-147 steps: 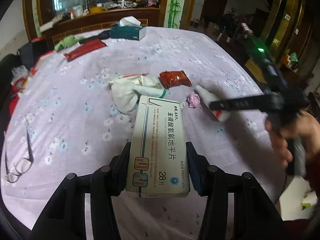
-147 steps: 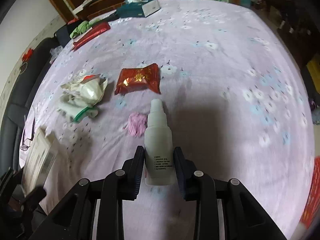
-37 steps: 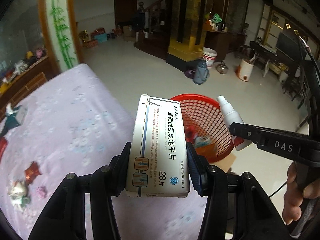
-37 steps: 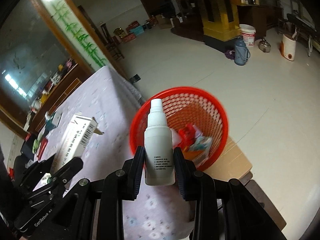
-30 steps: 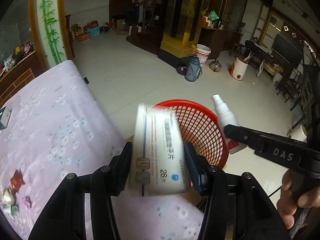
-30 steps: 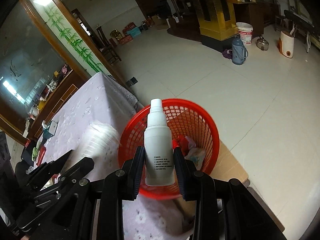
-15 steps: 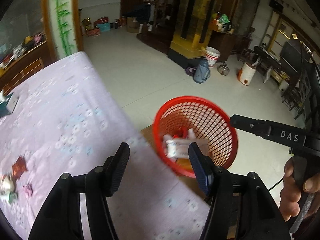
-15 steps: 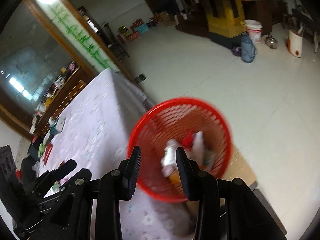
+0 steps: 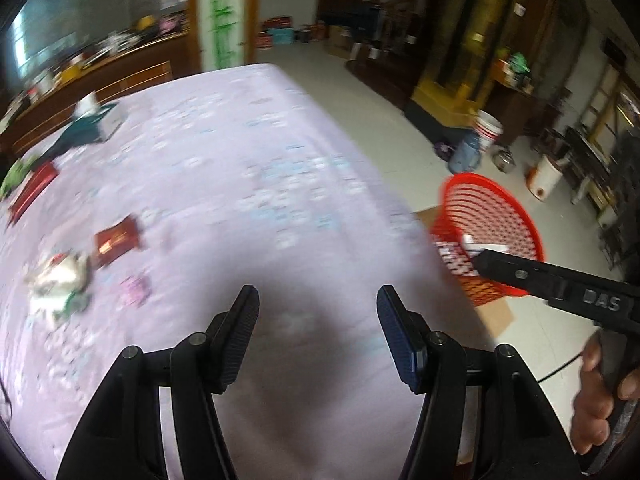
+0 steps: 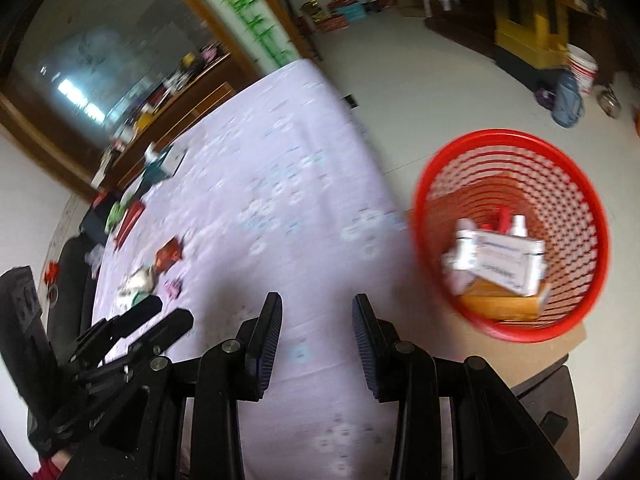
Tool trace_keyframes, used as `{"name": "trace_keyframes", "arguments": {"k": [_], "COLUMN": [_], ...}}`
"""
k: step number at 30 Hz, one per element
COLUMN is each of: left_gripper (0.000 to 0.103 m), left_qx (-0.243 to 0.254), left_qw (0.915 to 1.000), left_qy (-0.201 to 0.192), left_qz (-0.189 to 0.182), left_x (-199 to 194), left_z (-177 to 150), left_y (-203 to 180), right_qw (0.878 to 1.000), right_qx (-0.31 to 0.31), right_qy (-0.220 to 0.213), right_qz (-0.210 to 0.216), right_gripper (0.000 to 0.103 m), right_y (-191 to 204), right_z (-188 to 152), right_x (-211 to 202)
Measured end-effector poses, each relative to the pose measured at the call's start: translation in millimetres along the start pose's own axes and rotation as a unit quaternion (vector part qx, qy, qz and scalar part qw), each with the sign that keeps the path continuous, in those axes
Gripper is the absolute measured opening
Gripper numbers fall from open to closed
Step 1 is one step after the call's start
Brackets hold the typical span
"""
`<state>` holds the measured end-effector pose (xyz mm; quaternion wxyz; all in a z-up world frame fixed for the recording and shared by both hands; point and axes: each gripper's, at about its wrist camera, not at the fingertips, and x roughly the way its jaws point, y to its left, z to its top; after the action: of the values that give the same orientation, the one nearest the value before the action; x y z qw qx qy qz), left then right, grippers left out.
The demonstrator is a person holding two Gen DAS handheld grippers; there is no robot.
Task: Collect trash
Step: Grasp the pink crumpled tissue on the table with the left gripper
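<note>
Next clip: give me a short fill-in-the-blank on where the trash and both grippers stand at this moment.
1. The white medicine box lies inside the ____ basket.
2. The left gripper is ____, holding nothing.
3. The red wrapper lies on the ____ tablecloth.

Missing words: red; open; purple

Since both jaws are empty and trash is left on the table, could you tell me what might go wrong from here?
1. The red basket sits off the table's edge on cardboard; a knock might tip it.
2. The pink scrap is small and flat, so the left gripper may pinch the cloth.
3. Motion blur suggests fast swings; the right gripper could clip the left one.
</note>
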<state>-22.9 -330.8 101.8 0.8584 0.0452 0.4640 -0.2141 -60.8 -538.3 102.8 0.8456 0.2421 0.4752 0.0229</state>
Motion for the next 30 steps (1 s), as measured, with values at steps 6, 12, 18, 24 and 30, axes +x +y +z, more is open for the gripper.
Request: {"name": "trace_keyframes", "arguments": {"k": [6,12,18,24,30], "left_gripper": [0.06,0.048,0.039,0.022,0.022], "left_qx": [-0.087,-0.152,-0.153,-0.145,-0.132], "left_qw": [0.9952,0.9874,0.987,0.987,0.9893], "left_qy": [0.004,0.02,0.038,0.055,0.029], "left_qz": [0.045,0.042,0.033,0.044,0.054], "left_x": [-0.9,20.9,53.2,77.5,48.2], "left_z": [-21.0,-21.5,-14.5,-8.0,-21.6], "left_y": [95.5,160.0,166.1,168.8,168.6], "right_qw": [0.999,0.998,0.998,0.998,0.997], "right_qx": [-0.035,-0.053,-0.049,-0.045,-0.063], "right_qy": [0.018,0.028,0.03,0.039,0.051], "right_qz": [0.006,-0.001,-0.016,-0.02,-0.003], "right_gripper": [0.039,0.039,0.039,0.039,0.039], "right_y": [38.4,50.2,45.1,44.5,70.0], "right_z": [-14.3,-24.8,-24.8,-24.1,-13.5], "right_x": [15.4,17.6,17.6,22.7,38.2]}}
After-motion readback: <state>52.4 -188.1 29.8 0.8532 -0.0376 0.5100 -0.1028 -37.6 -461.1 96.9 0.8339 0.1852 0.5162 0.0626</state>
